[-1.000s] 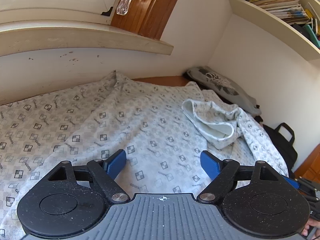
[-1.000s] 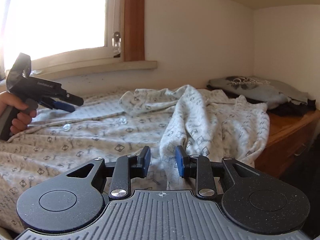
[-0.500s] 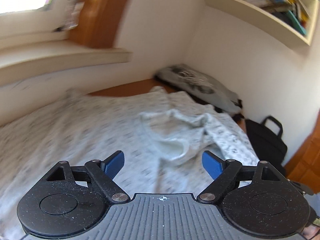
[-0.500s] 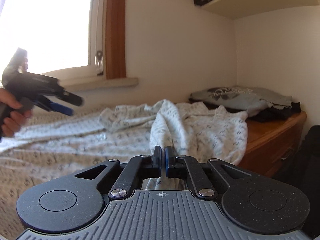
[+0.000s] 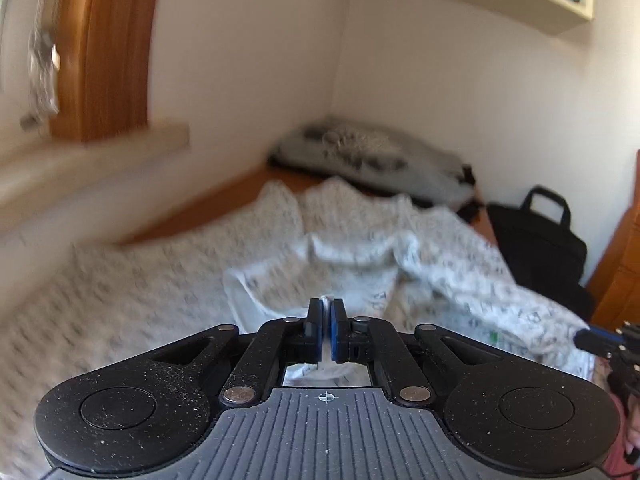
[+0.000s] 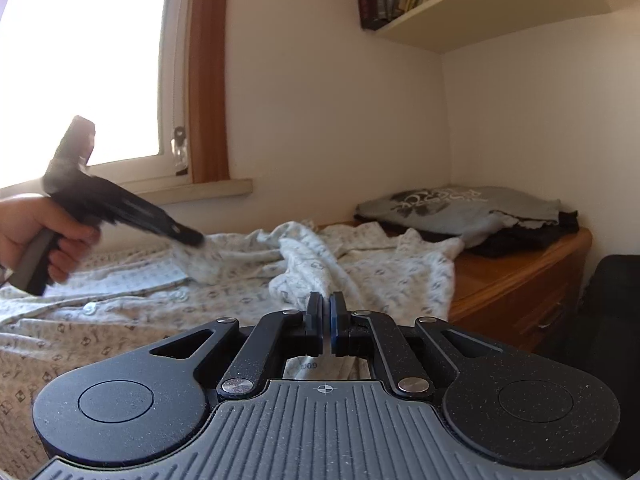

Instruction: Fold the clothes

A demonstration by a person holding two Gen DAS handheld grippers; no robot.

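Observation:
A white shirt [image 5: 160,300] printed with small squares lies spread and rumpled over a wooden top. My left gripper [image 5: 326,320] is shut on a white fold of it near the collar, and cloth shows between the blue pads. In the right wrist view the shirt [image 6: 120,320] shows its button row, and the left gripper [image 6: 196,238], held in a person's hand [image 6: 36,224], pinches a raised bit of fabric. My right gripper [image 6: 326,316] is shut on a ridge of the shirt that rises to its pads. It shows at the right edge of the left wrist view as the right gripper [image 5: 584,338].
A folded grey printed T-shirt [image 6: 460,204] lies on dark clothes at the back right corner of the wooden top [image 6: 520,268]. A black bag [image 5: 536,240] stands beside it by the wall. A window sill [image 6: 180,192] runs behind, and a bookshelf [image 6: 480,8] hangs above.
My left gripper swung right toward the collar area and went from wide open to shut on the fabric. My right gripper closed on the shirt's ridge and rose slightly.

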